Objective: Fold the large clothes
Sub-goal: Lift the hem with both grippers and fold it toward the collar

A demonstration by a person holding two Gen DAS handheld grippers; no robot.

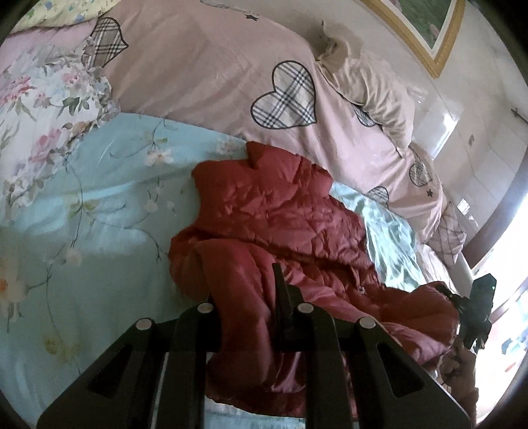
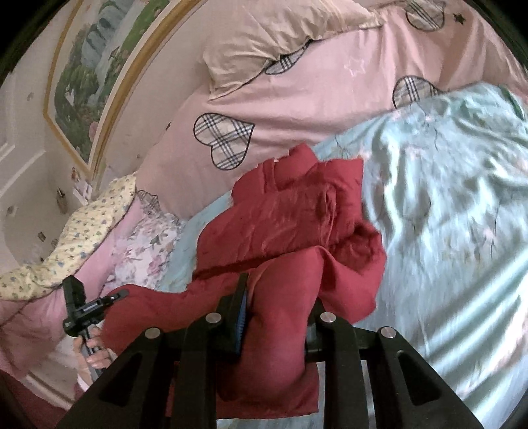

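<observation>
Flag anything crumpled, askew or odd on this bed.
The red quilted jacket lies bunched and twisted on the light blue floral sheet, not flat. Both the left gripper and right gripper pinch folds of it.

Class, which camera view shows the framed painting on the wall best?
The right wrist view: the framed painting shows its gold frame and a green landscape with pale blue. The left wrist view catches only one corner of it at the top edge.
</observation>
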